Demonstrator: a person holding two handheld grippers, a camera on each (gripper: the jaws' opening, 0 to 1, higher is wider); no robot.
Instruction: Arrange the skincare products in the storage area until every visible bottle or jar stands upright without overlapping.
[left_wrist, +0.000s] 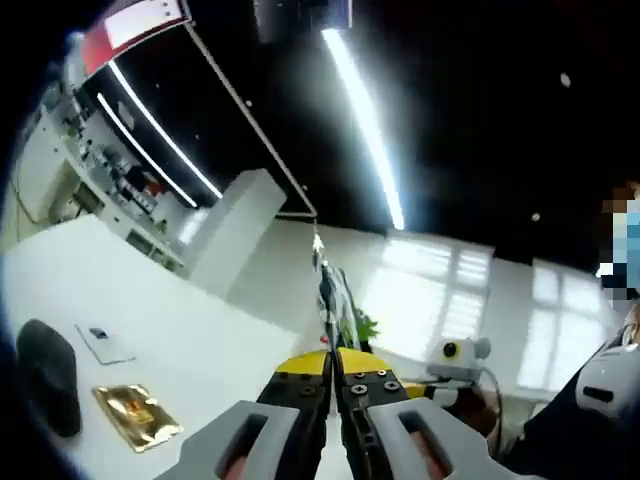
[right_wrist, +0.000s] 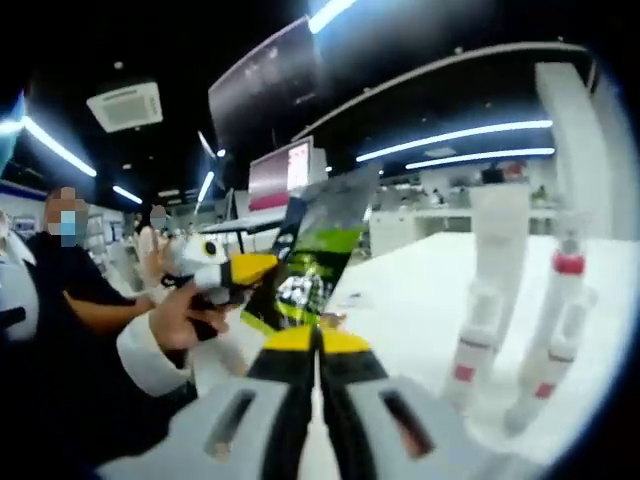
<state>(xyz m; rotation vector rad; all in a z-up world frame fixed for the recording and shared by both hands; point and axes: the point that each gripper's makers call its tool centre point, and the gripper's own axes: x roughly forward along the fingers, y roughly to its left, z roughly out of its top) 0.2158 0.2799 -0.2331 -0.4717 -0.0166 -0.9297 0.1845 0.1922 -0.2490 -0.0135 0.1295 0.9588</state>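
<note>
Left gripper view: dark ceiling, long ceiling light strip (left_wrist: 365, 120) blazing w/ haloed glare. Windows (left_wrist: 440, 295) blown out white, no detail. White worktop (left_wrist: 150, 310) bright and washed, gold packet (left_wrist: 137, 415) throwing a small shine. Straight lines bow hard near the edges.

Right gripper view: softer overall, motion blur on the white tubes (right_wrist: 520, 330) and on a hand (right_wrist: 185, 310). Light strips (right_wrist: 455, 135) curve overhead, fisheye bend. Worktop glows pale, shadows faint.

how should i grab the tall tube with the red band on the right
Judging from the right gripper view, take the tall tube with the red band around its slim white body under the band, coming level from the open table side. It leans slightly against a neighbouring tube, so avoid that side.
</note>
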